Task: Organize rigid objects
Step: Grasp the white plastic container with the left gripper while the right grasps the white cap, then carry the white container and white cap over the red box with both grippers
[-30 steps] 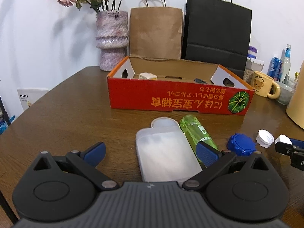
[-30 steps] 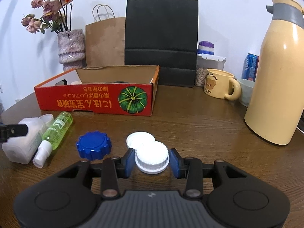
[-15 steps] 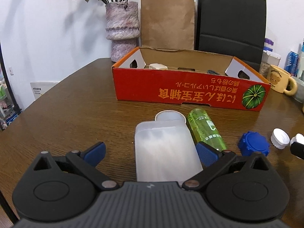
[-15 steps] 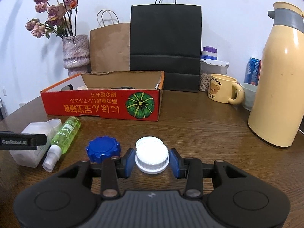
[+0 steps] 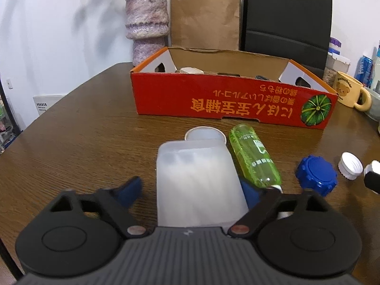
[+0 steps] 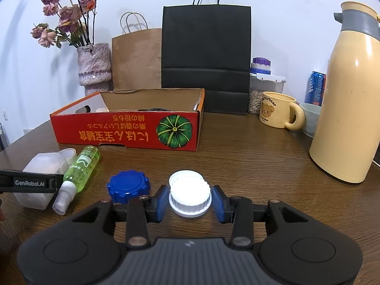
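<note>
On the dark wooden bench (image 6: 249,166), right in front of the open red cardboard box with the pumpkin print (image 6: 128,130), the left claw (image 5: 190,193) is sitting with its blue pads spread wide around a frosted translucent plastic bottle (image 5: 197,182) lying on its side, mouth pointing toward the box; the right pad is looking like it's touching the bottle's side while the left pad is clearly off it, so nothing's clamped yet. Just beside that bottle on the right, a clear green spray bottle with a white nozzle (image 6: 80,168) is lying on its side too. Over on the other side, the right claw (image 6: 190,201) is straddling a ribbed white screw cap (image 6: 190,197) that's sitting on the bench, and the pads are standing a bit apart from its sides, not squeezing. A second white cap (image 5: 350,165) is resting right behind that one, touching or nearly so, and a chunky blue knobbed lid (image 6: 128,186) is sitting just to the left. Further back a yellow bear mug (image 6: 279,112) and a tall cream thermos jug (image 6: 349,99) are standing off to the right.
</note>
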Demonstrator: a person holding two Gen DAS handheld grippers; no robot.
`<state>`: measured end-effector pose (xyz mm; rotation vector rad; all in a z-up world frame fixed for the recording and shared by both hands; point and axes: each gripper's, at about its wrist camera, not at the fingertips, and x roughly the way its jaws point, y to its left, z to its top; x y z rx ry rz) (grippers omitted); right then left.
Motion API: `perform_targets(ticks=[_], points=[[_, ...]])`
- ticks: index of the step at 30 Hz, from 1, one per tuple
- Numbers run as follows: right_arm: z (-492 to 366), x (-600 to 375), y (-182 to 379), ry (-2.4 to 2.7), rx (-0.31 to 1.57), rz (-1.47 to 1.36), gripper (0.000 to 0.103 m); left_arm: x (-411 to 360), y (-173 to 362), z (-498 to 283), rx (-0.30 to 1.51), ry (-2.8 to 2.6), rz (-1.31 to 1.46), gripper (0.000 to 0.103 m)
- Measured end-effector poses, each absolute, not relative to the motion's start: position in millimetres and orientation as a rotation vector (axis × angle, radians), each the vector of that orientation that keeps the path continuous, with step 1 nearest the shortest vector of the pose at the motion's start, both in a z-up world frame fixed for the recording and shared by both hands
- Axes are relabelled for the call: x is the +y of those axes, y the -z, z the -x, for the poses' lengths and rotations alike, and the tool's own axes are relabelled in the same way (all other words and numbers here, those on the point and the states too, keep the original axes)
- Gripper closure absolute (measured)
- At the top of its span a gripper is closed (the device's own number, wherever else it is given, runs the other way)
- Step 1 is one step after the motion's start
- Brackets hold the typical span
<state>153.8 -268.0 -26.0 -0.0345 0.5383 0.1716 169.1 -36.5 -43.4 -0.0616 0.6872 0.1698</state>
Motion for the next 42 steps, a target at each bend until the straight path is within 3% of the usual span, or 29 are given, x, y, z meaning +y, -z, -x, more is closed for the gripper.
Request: perform_targets(ticks=[2,42], points=[[-154,-269,26,-0.172,0.539,0.033,0.064,-38,43,-168,0.690,-0.159,0.057,0.036],[-124,-227,-1,-0.256,0.433,0.012,0.064,-30,-3,-125,0.535,-0.058,0.052,0.036]])
